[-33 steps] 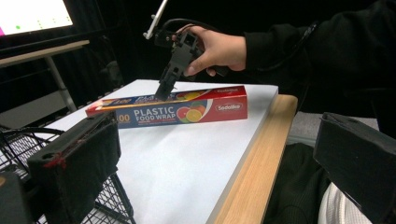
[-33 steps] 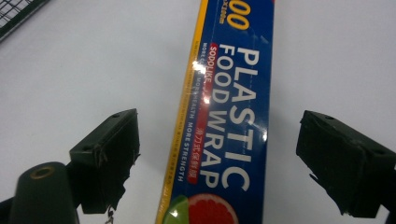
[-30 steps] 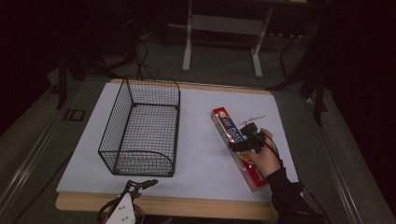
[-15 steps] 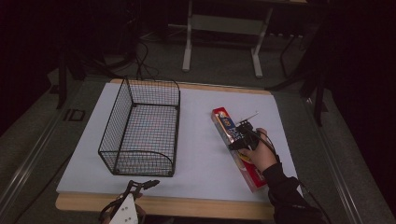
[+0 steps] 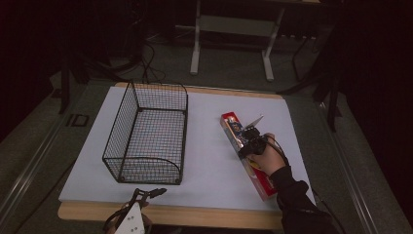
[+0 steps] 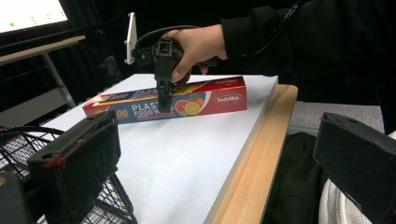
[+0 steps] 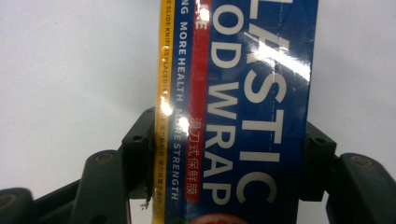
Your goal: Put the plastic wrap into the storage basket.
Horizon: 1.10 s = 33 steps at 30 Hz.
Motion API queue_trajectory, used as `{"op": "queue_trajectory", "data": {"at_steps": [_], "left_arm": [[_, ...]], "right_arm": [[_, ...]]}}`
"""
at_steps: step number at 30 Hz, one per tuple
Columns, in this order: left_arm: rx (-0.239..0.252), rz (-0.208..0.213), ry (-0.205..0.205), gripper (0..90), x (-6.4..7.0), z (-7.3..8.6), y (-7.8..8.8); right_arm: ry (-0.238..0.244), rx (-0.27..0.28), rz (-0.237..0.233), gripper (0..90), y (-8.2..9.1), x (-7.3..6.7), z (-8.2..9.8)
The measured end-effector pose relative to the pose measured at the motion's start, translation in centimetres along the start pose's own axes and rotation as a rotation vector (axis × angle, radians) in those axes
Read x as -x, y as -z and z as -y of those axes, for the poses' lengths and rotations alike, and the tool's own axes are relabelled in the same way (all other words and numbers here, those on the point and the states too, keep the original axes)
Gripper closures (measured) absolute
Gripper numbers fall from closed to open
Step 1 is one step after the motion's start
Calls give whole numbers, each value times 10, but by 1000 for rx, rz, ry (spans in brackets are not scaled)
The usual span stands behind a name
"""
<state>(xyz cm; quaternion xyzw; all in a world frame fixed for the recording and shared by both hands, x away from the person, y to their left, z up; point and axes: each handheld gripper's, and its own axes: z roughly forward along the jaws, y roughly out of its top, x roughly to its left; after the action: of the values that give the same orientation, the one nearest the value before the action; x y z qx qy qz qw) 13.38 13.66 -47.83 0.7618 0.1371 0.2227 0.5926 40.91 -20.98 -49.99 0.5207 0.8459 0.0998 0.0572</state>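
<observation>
A long red and blue plastic wrap box (image 5: 233,127) lies flat on the white table cover, right of centre. My right gripper (image 5: 251,141) reaches down onto its middle. In the right gripper view both jaws press the box's (image 7: 243,93) long sides, so my right gripper (image 7: 229,156) is shut on it. From the left gripper view I see the box (image 6: 210,95) resting on the table under that hand. My left gripper (image 5: 148,192) hovers at the table's front edge, its jaws (image 6: 217,149) wide open on nothing.
A black wire basket (image 5: 156,87) stands empty on the left half of the table, and its corner (image 6: 14,140) sits close to my left gripper. The white cover (image 5: 209,161) ends at a wooden front edge (image 5: 204,214). Dark floor and desk legs lie beyond.
My right gripper has shifted slightly along the box toward its far end. The box, the basket and the left gripper stay where they were.
</observation>
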Motion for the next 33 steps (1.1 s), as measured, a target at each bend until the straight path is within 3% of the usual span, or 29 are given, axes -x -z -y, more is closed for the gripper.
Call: {"op": "queue_trajectory", "data": {"at_steps": [4,9,13,23,33], "left_arm": [[-2,-2,1,12,-1,0,0],[-3,-4,1,12,-1,0,0],[-7,-5,-2,12,0,0,0],[-9,-5,4,11,0,1,0],[-13,5,9,12,1,1,-3]], "right_arm": [[-9,11,1,387,1,0,1],[16,13,27,390,2,-2,2],[12,29,18,390,7,-3,2],[-4,90,-3,391,30,-2,-4],[-5,155,14,391,56,-4,-13]]}}
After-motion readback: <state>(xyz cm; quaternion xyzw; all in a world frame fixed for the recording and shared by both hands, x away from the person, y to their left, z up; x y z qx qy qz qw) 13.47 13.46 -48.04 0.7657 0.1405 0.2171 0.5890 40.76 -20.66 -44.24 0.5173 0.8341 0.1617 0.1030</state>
